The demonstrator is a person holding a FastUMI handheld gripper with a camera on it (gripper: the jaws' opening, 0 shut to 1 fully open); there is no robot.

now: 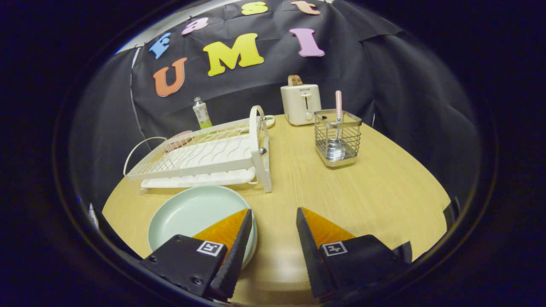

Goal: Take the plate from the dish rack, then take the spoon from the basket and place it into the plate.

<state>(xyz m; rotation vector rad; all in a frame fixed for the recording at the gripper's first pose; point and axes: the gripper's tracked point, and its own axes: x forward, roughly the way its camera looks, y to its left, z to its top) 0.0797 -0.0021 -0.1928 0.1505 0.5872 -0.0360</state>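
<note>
A pale green round ceramic plate (194, 215) is lying flat on the light wooden worktop (375, 192), directly in front of the white wire dish rack (204, 155) and already out of it. The gripper (273, 238) is hovering low over the worktop with its fingers spread wide and gripping nothing; the left finger (236, 251) is overlapping the plate's right rim, while the right finger (309, 251) is sitting over bare wood. At about one o'clock beyond the fingers, a square metal wire basket (338, 138) is standing upright, and a spoon with a pinkish handle (338, 106) is resting in it, bowl down. Behind the basket, at twelve o'clock, a cream-coloured toaster (300, 103) is holding a slice of bread. At eleven o'clock, behind the rack, a small clear bottle with a green label (202, 113) is standing near the booth's wall.
</note>
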